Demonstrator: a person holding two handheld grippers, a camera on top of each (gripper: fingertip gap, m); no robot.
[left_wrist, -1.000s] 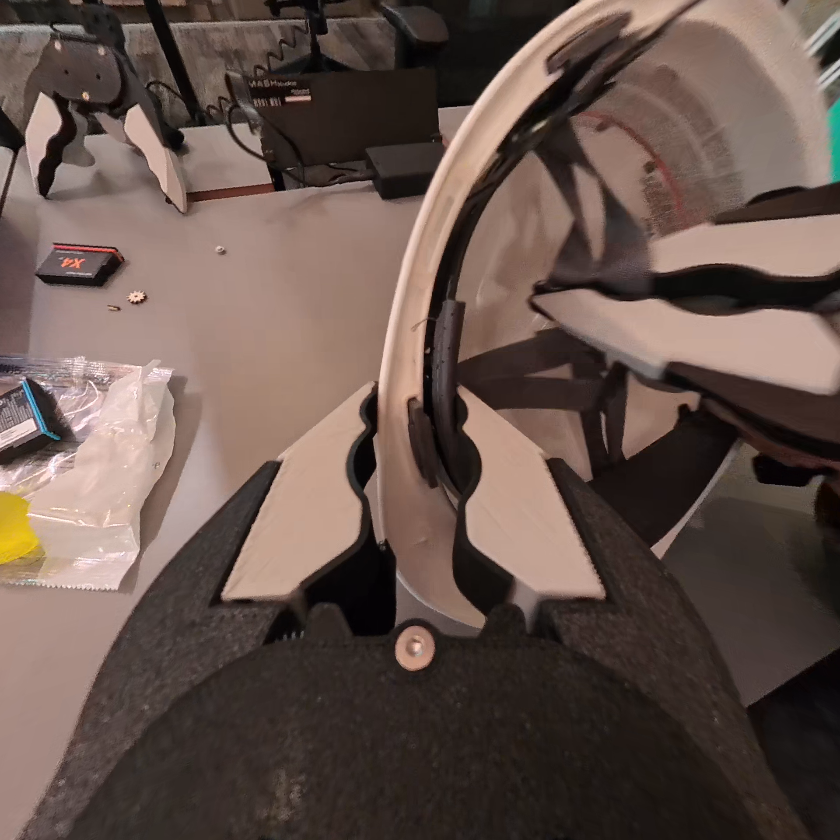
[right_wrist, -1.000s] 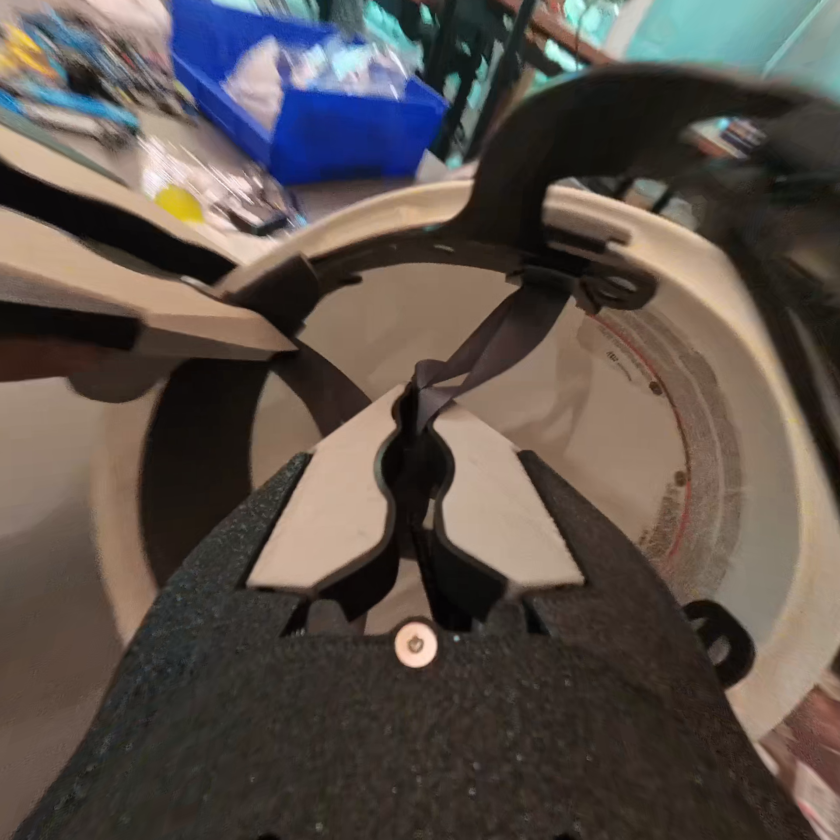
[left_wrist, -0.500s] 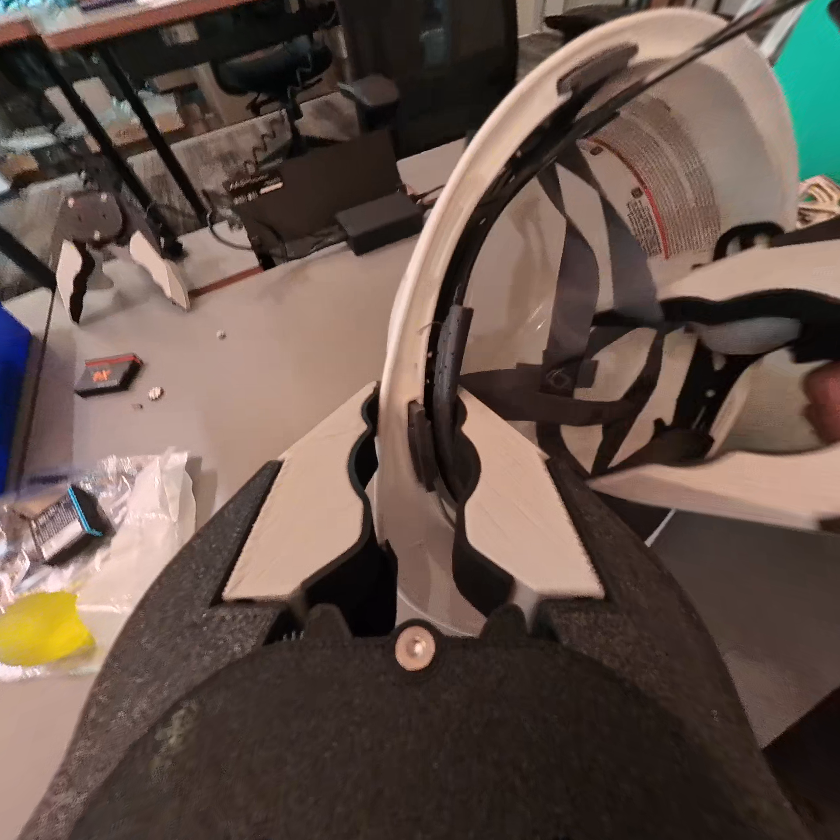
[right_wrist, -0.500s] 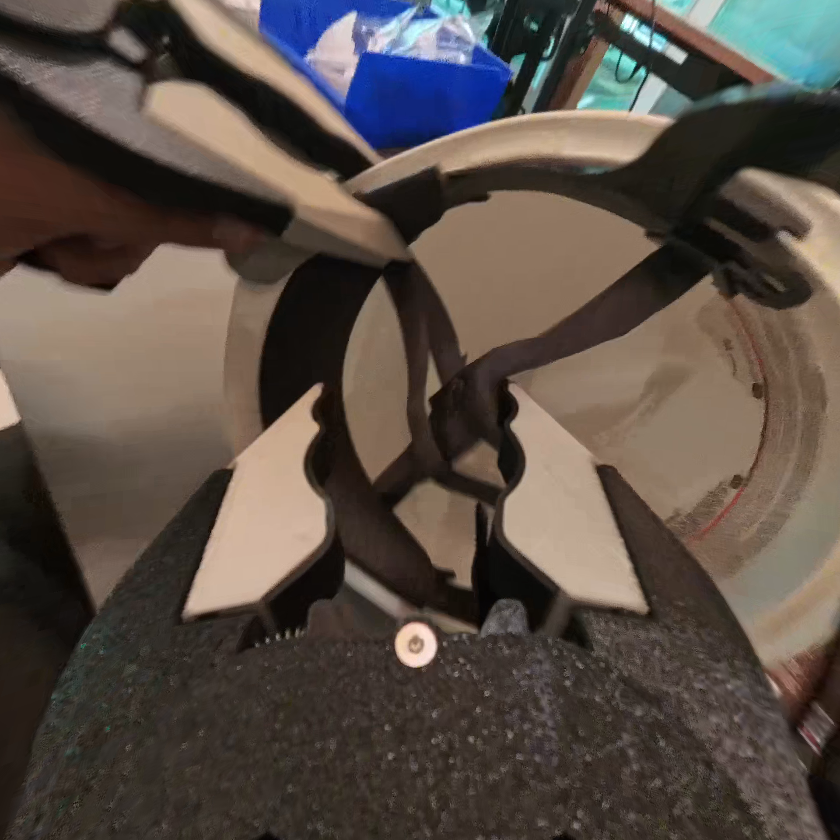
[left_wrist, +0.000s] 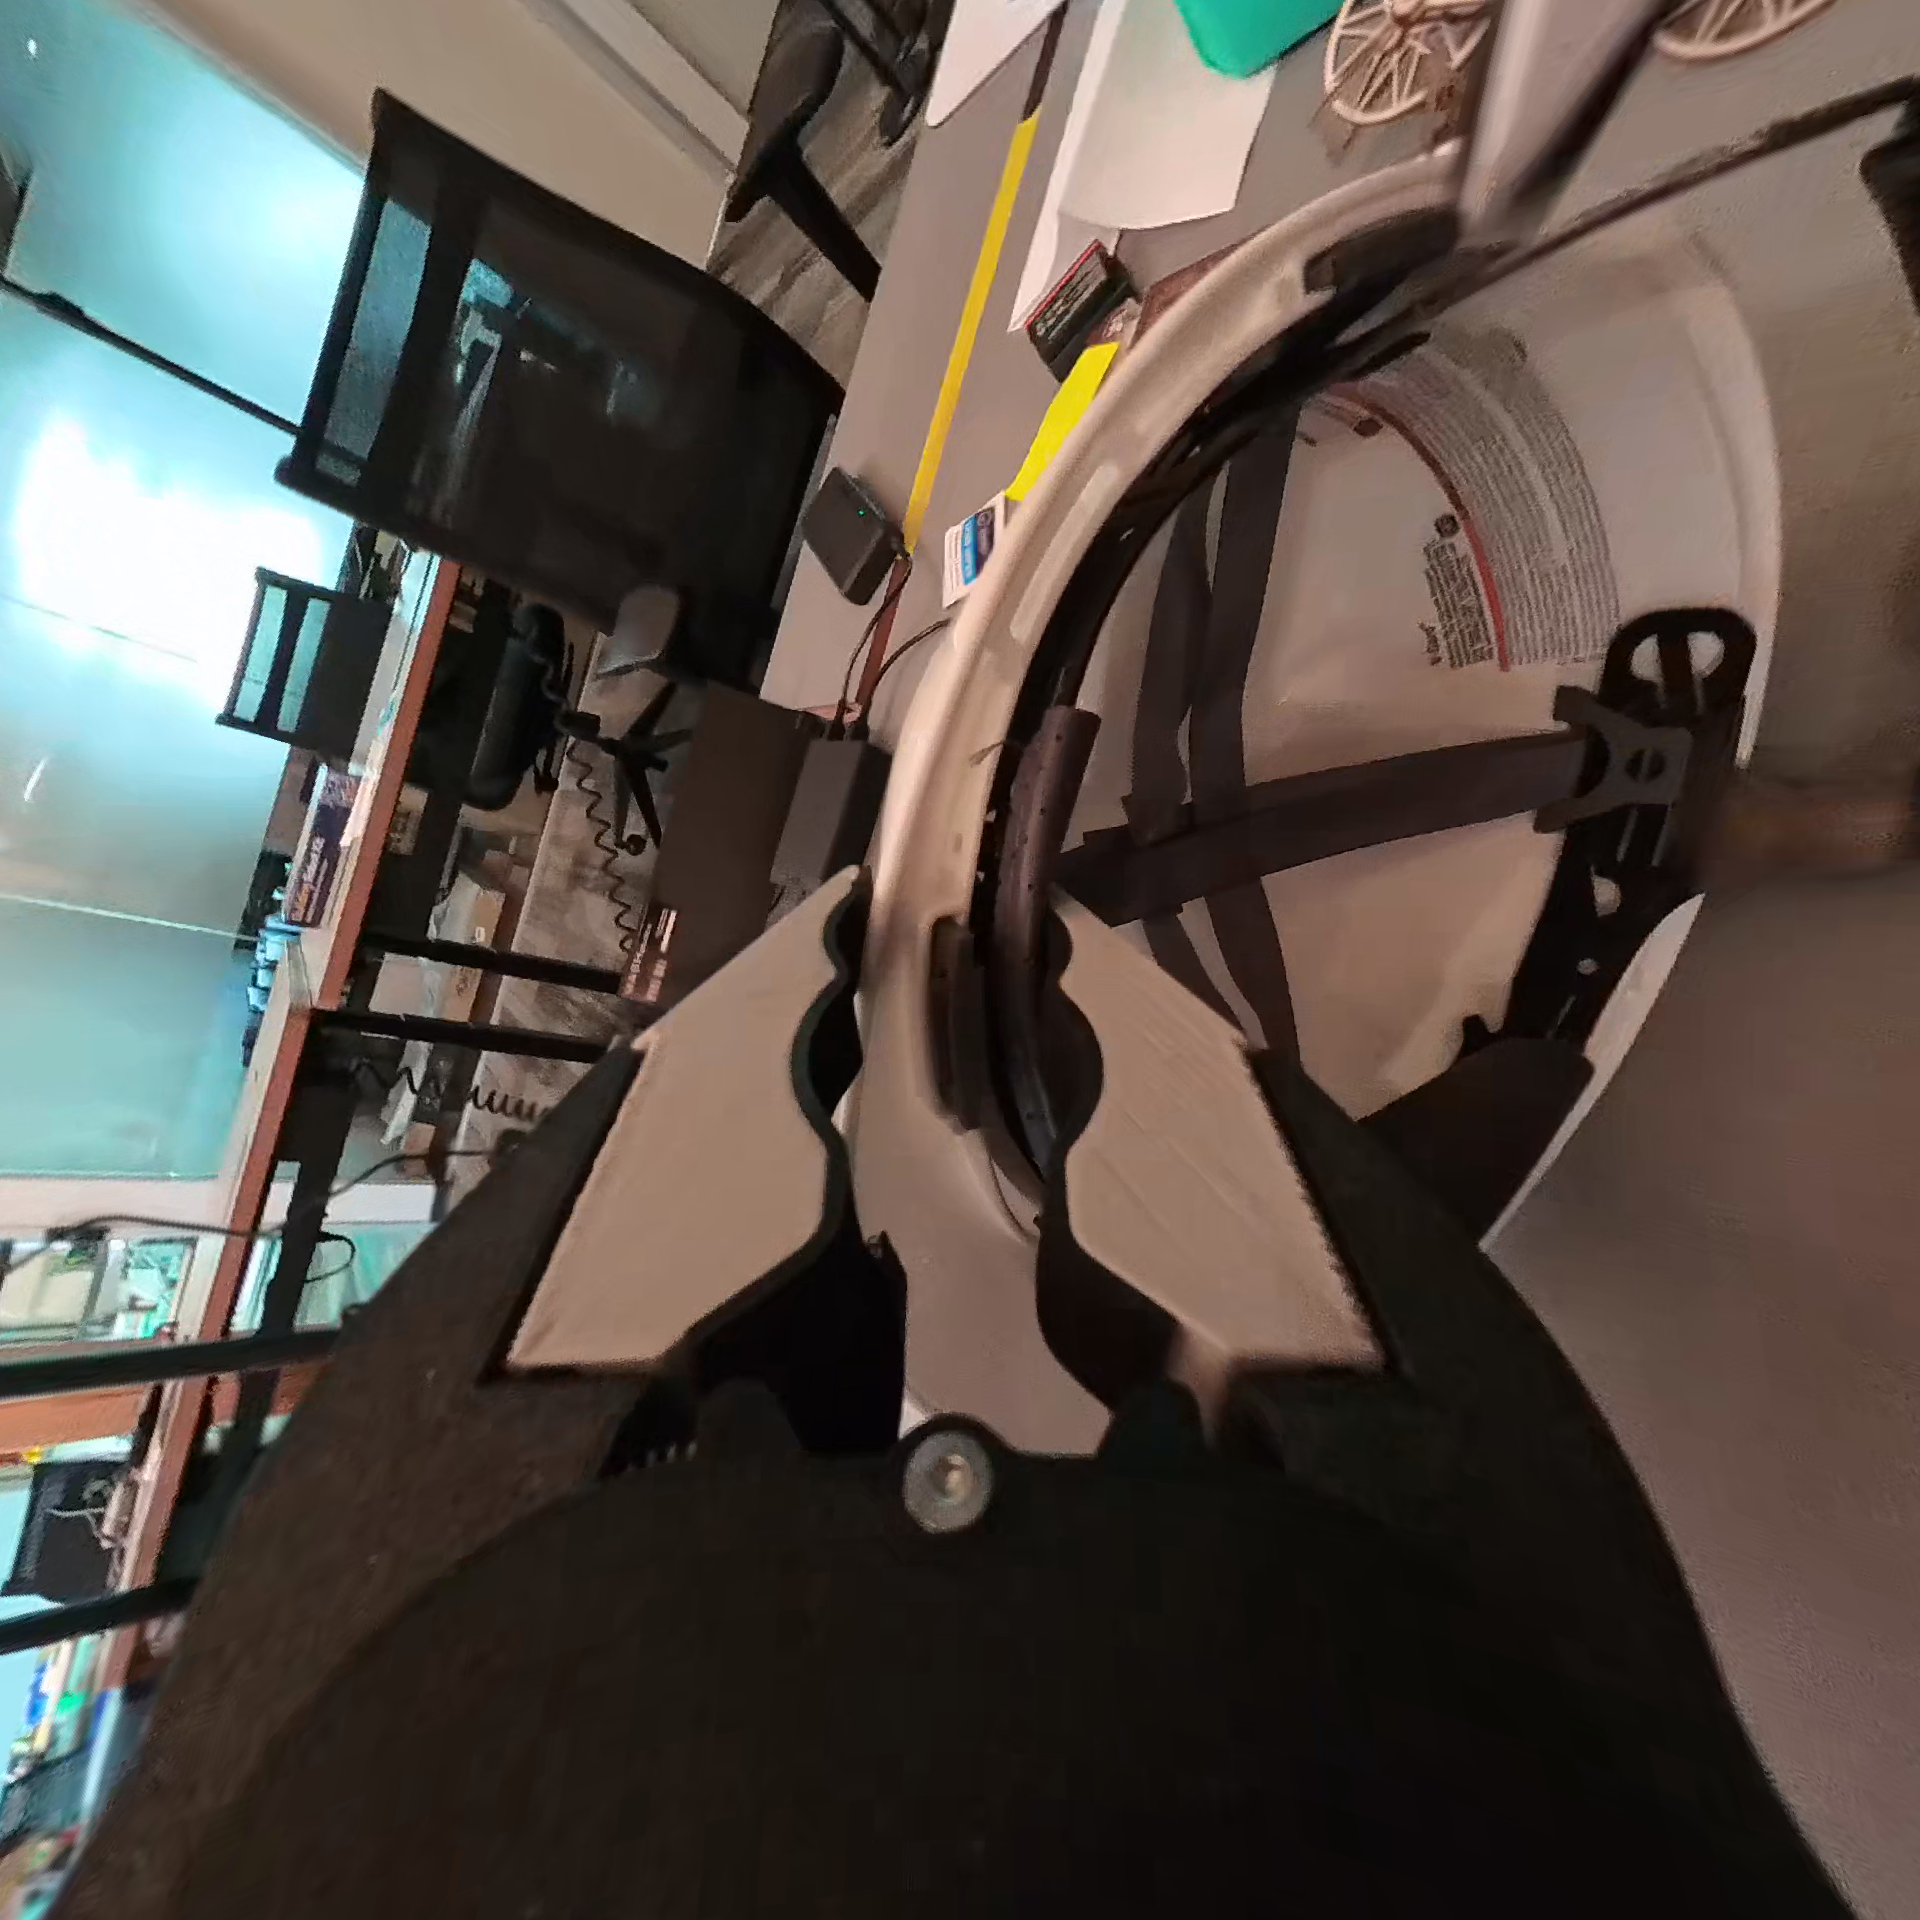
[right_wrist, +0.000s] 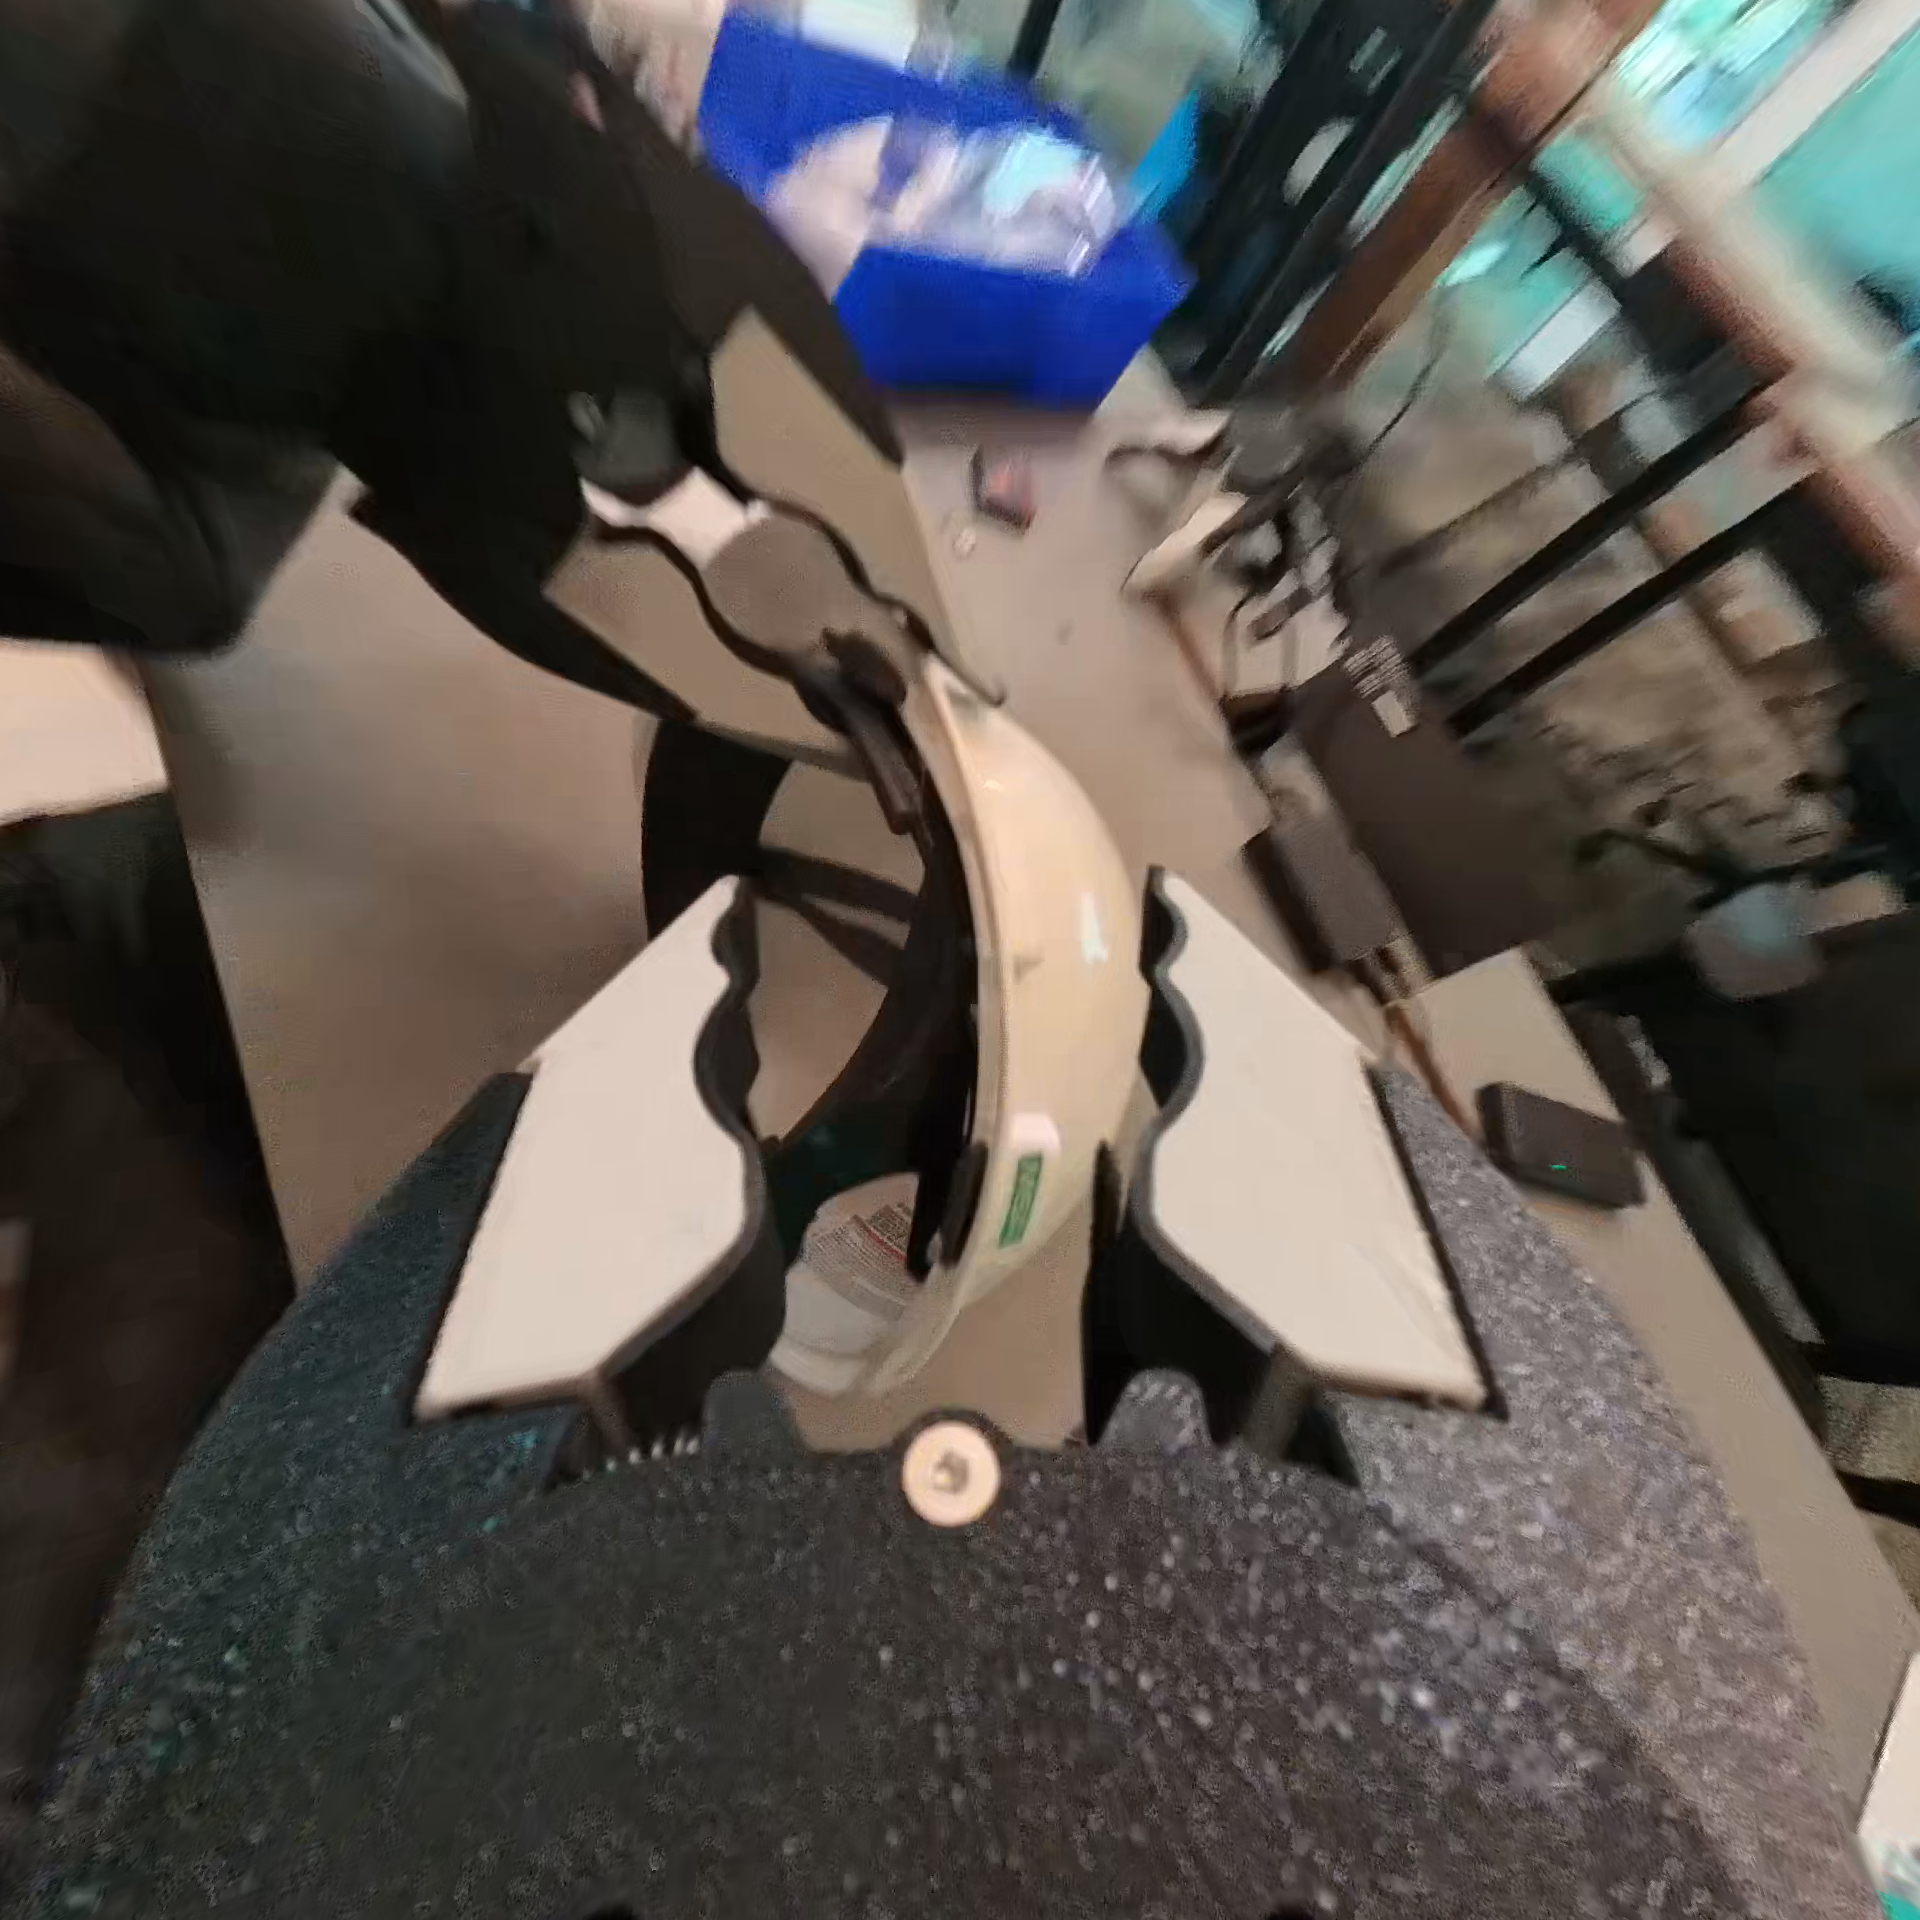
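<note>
The left gripper is pinched onto the brim of a white plastic hard hat, one finger on the outside of the shell and the other inside against the black headband. The hat is held up above the grey counter with its open underside turned toward the left wrist camera, so the dark webbing straps that cross its hollow show plainly, along with a printed label stuck to the inner wall and a round black adjusting knob at the far rim. In the right wrist view the right gripper stands spread wide, its two pale fingers set either side of the opposite edge of the hard hat without closing on it; the rim runs up between them, and the left gripper is seen clamped on the brim beyond the hat. Past the hat on the counter lie a small black box with a green light, a yellow strip and a yellow note. Farther off behind the hat, blurred in the right wrist view, sits a blue plastic bin.
</note>
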